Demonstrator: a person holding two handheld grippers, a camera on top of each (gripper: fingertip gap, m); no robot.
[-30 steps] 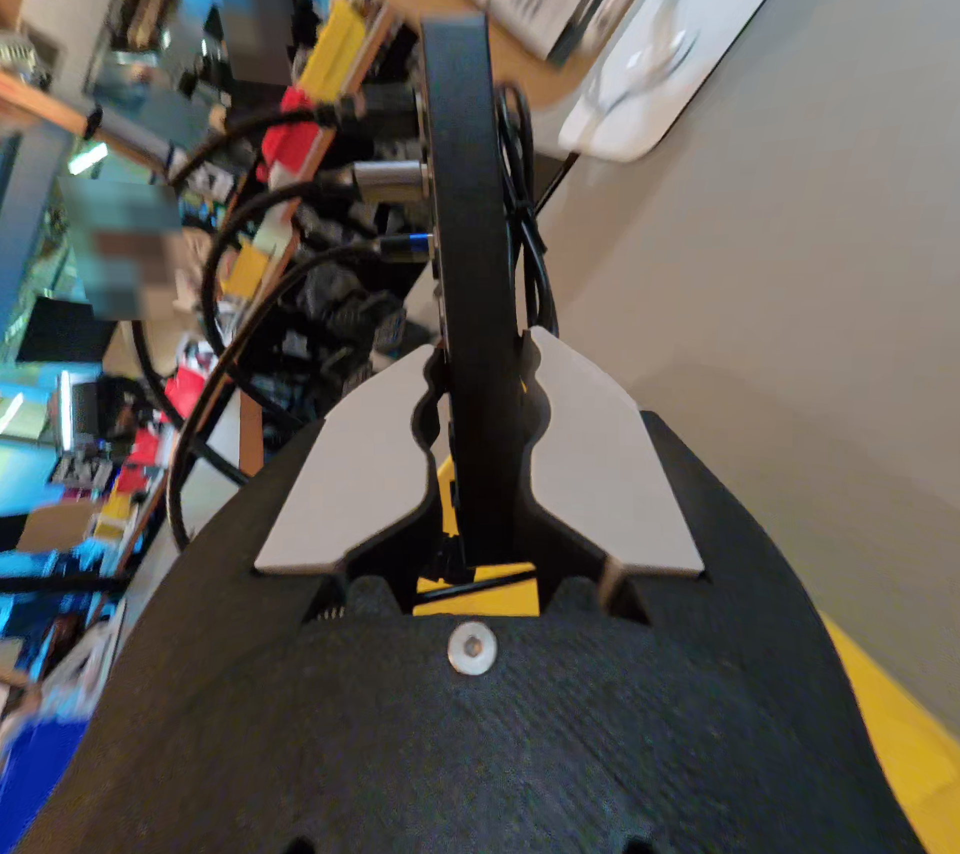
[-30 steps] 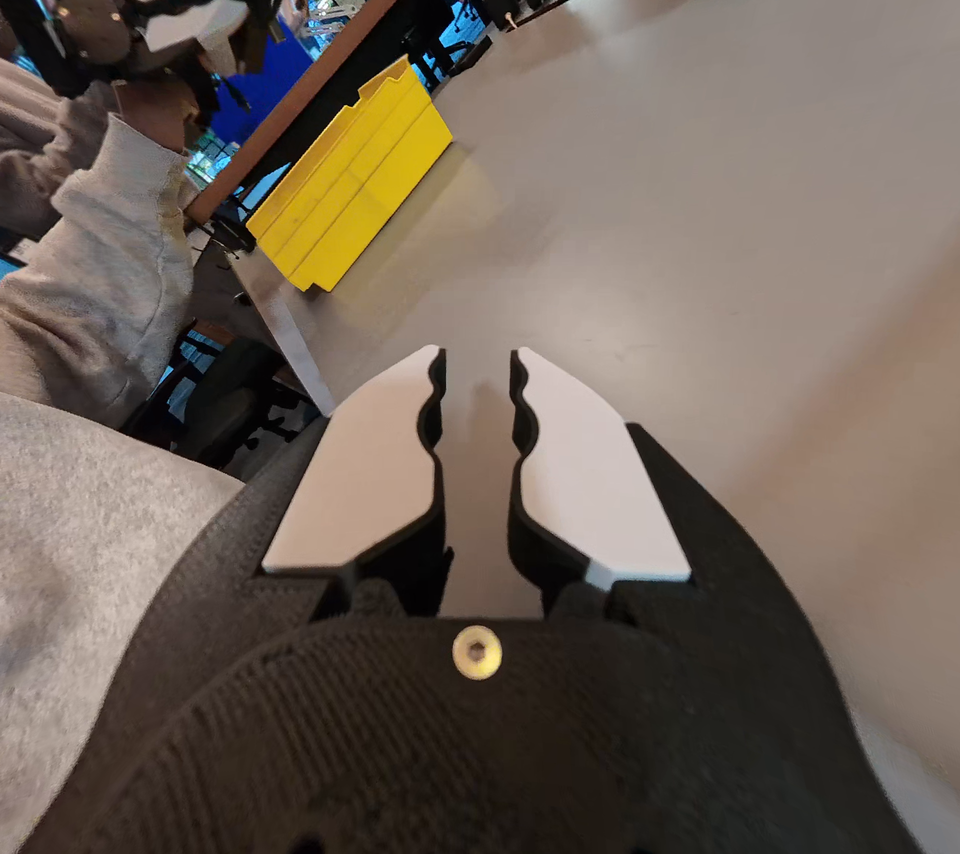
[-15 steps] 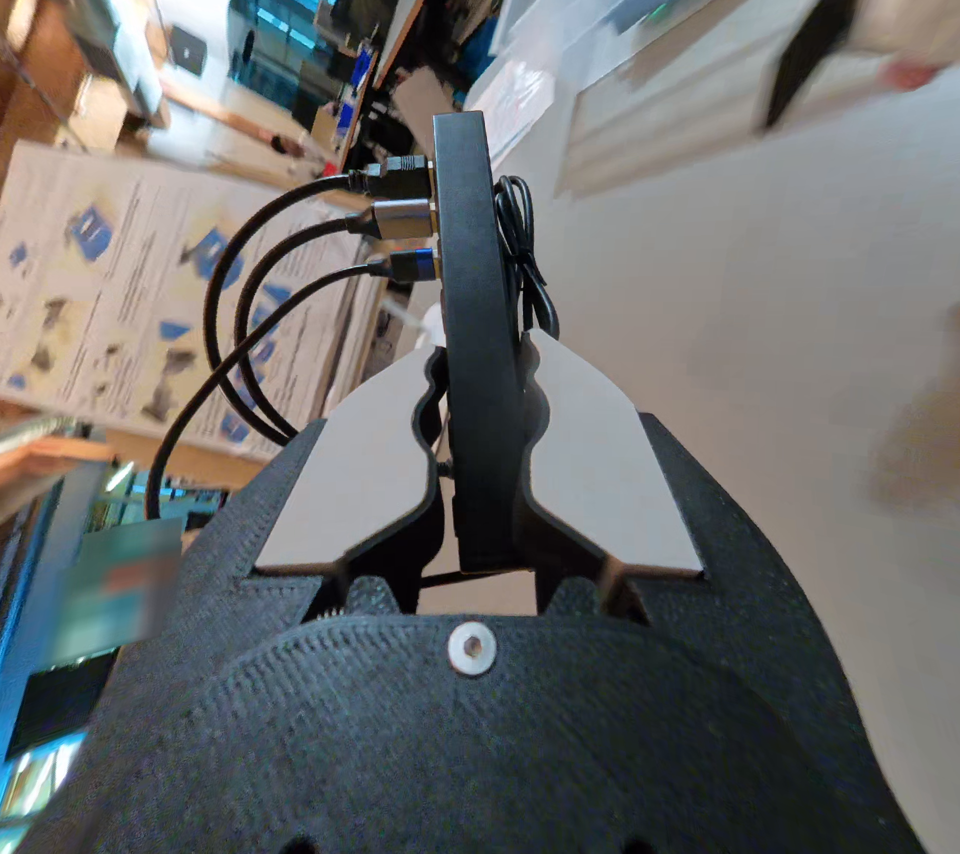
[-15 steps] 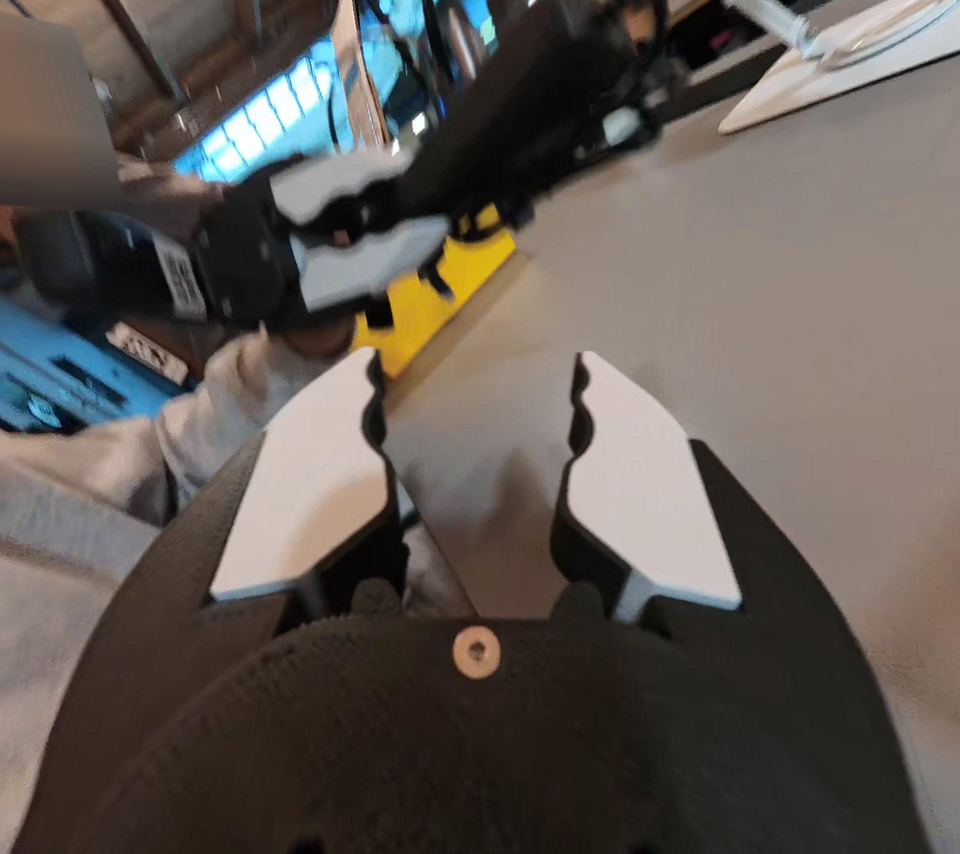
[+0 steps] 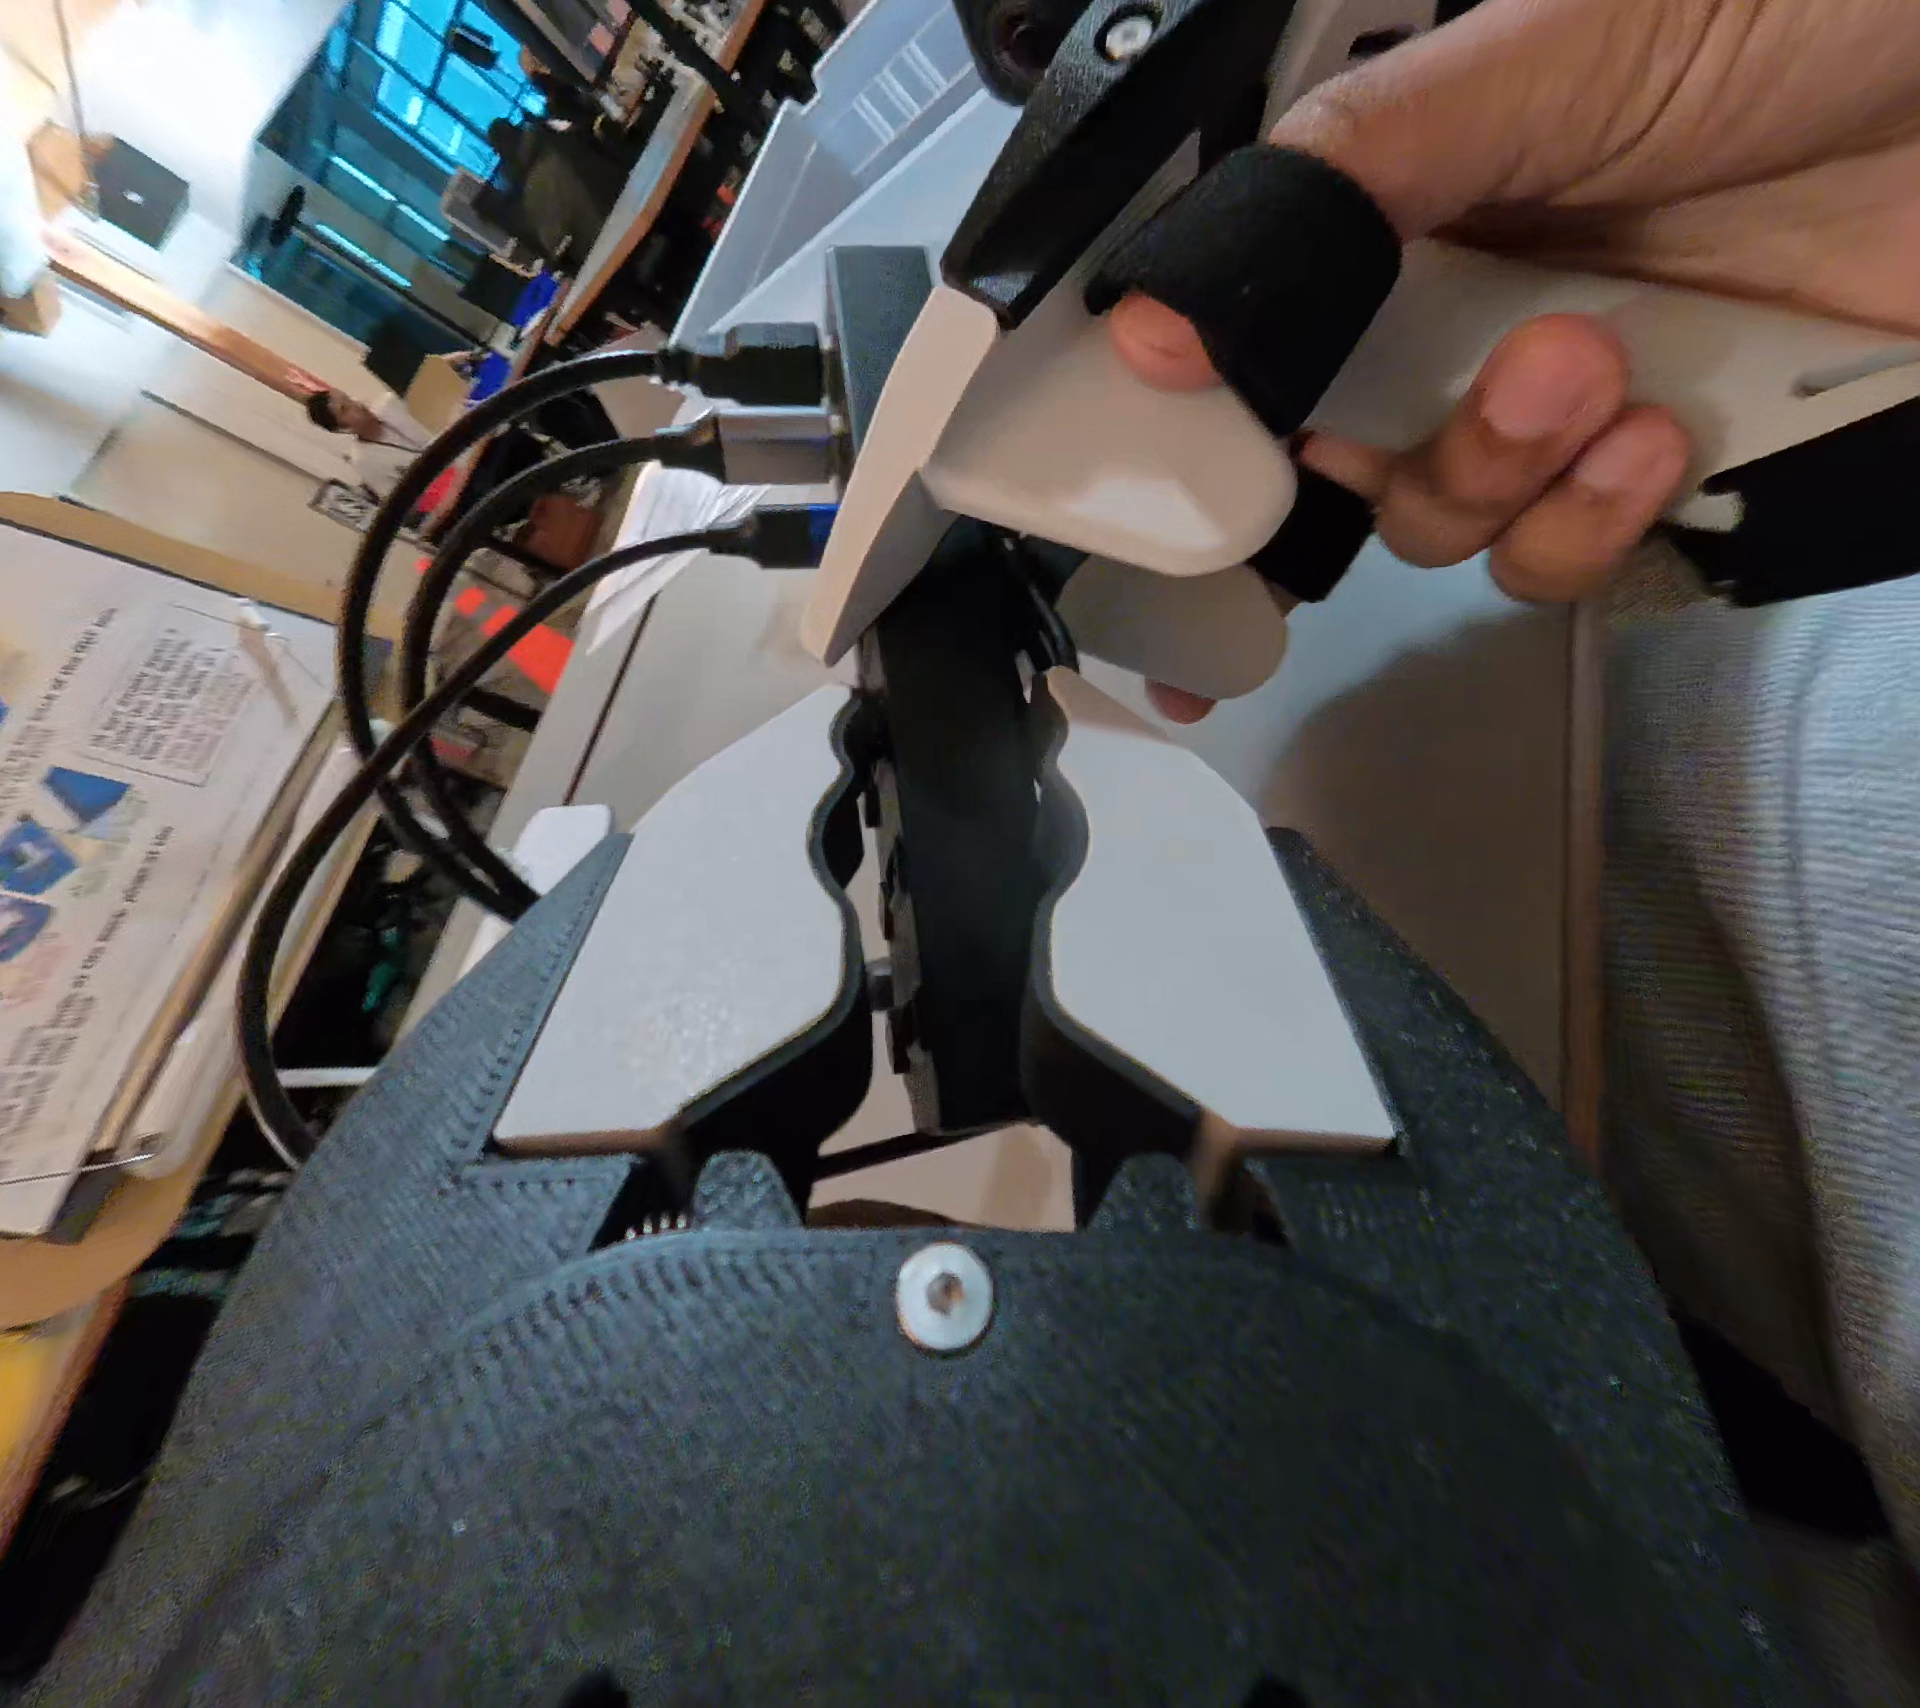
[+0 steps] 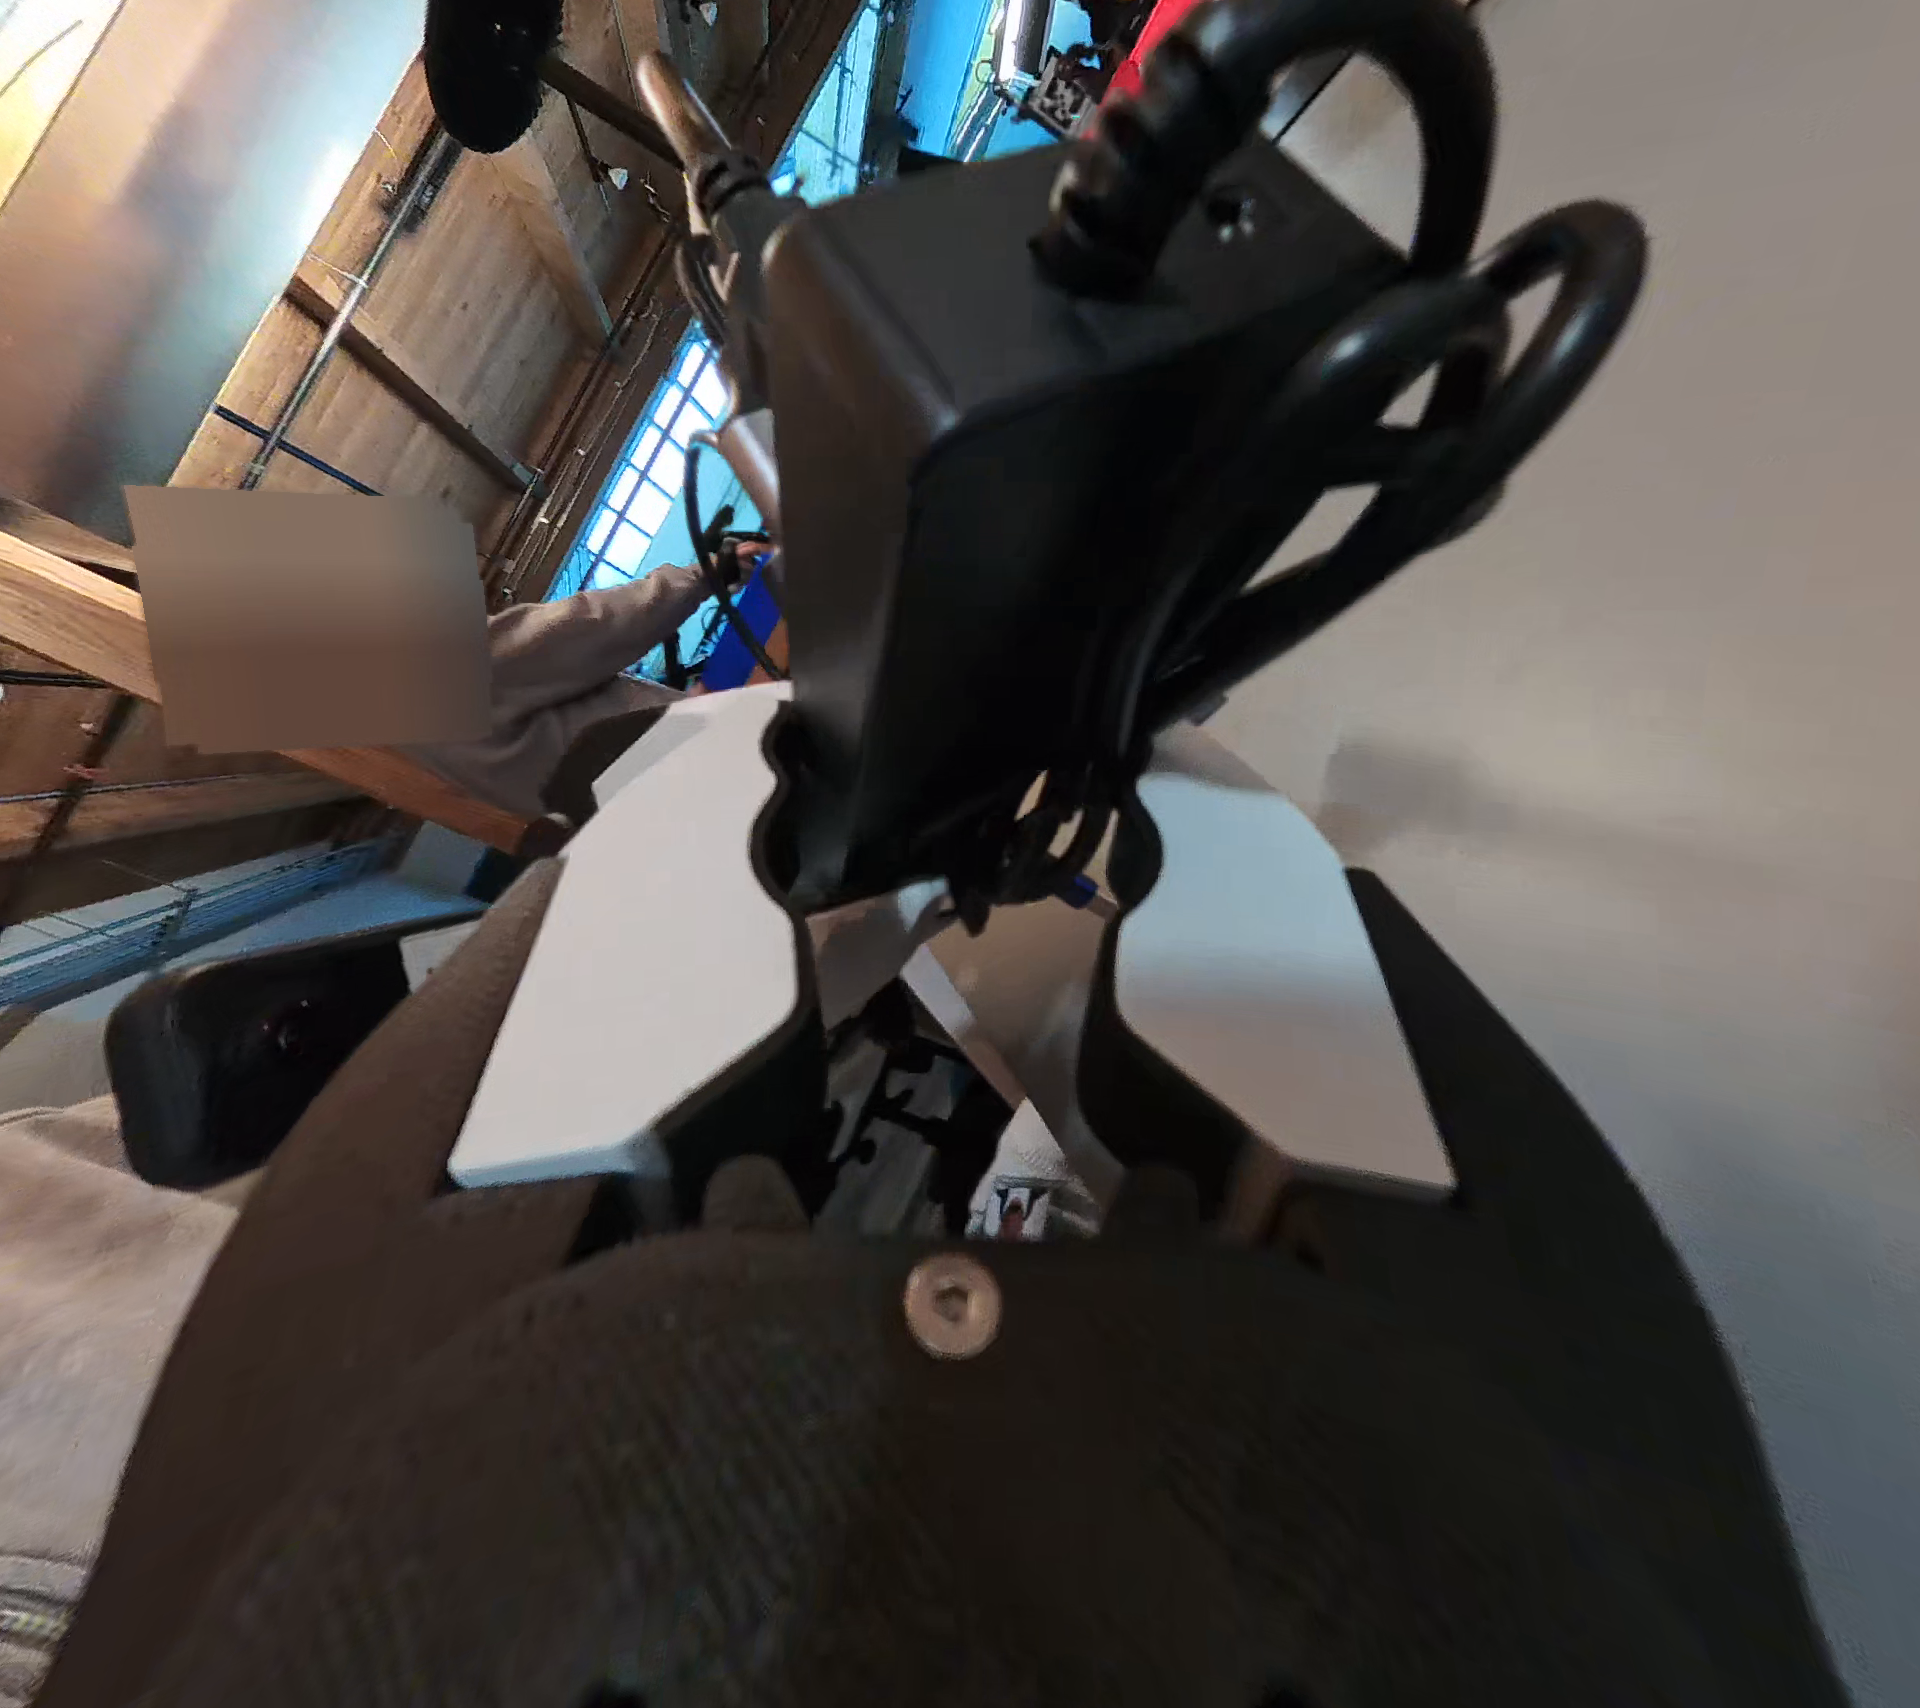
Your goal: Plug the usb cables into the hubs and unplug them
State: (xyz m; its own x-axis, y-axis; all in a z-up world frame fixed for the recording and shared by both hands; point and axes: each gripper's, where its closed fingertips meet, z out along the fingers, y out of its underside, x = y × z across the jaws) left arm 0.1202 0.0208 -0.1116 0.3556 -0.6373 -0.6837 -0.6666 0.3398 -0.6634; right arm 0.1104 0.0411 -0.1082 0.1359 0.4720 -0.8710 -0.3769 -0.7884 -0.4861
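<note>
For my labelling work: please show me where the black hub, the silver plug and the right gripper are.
black hub (image 5: 961,910), left wrist view, its narrow edge.
silver plug (image 5: 774,445), left wrist view, its metal shell.
right gripper (image 6: 956,837), right wrist view, between its fingertips.

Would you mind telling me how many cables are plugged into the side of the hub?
3, stacked along the hub: a black plug farthest out, a silver plug below it, a blue-tipped plug nearest the left gripper. Others may be hidden.

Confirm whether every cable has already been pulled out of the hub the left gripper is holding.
No: three plugs are seated in the side of the black hub clamped in the left gripper.
</note>
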